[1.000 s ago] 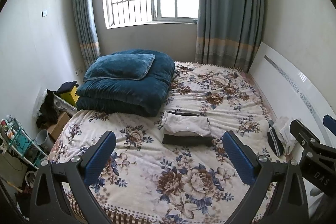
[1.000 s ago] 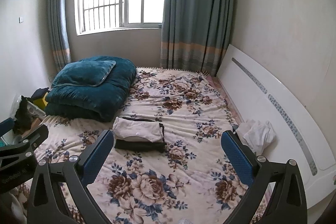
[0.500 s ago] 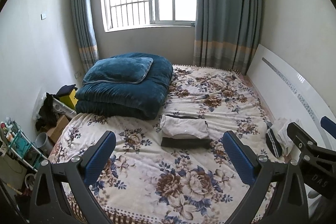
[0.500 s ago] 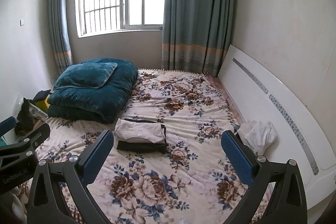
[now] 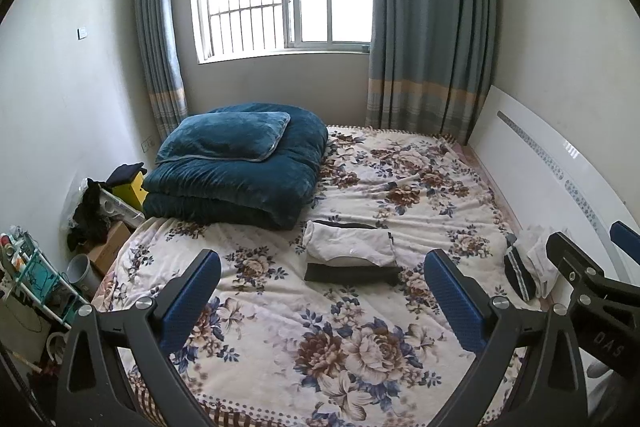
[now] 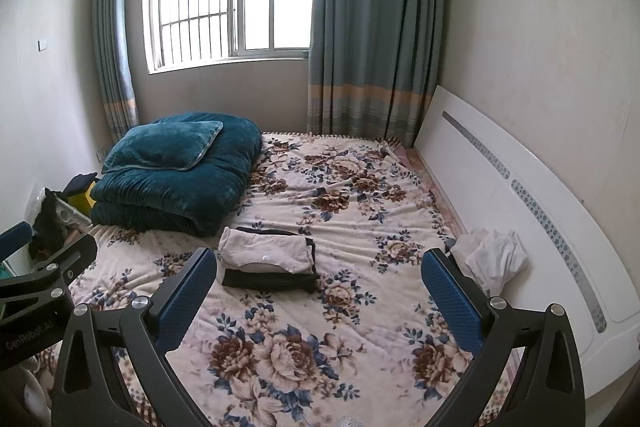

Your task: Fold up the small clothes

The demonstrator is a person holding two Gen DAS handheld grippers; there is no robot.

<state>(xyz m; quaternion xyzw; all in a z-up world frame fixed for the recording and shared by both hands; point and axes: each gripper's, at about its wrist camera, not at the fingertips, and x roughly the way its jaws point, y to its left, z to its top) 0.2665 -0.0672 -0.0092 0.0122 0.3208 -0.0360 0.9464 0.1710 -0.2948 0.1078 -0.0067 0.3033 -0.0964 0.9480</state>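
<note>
A small stack of folded clothes (image 5: 352,253), a white garment on a dark one, lies in the middle of the floral bed (image 5: 320,339); it also shows in the right wrist view (image 6: 268,259). A loose heap of white and dark clothes (image 5: 528,263) lies at the bed's right edge by the headboard, and shows in the right wrist view (image 6: 494,255) too. My left gripper (image 5: 320,303) is open and empty, held above the bed's near part. My right gripper (image 6: 318,299) is open and empty, beside it to the right.
A folded teal quilt with a pillow (image 5: 240,171) fills the bed's far left. A white headboard (image 6: 520,207) runs along the right side. Boxes, a rack and clutter (image 5: 92,227) stand on the floor at the left. Window and curtains (image 5: 432,27) are behind.
Both grippers have pulled back and risen a little, so the bed and the folded stack sit lower and farther in both views. Both stay open and empty.
</note>
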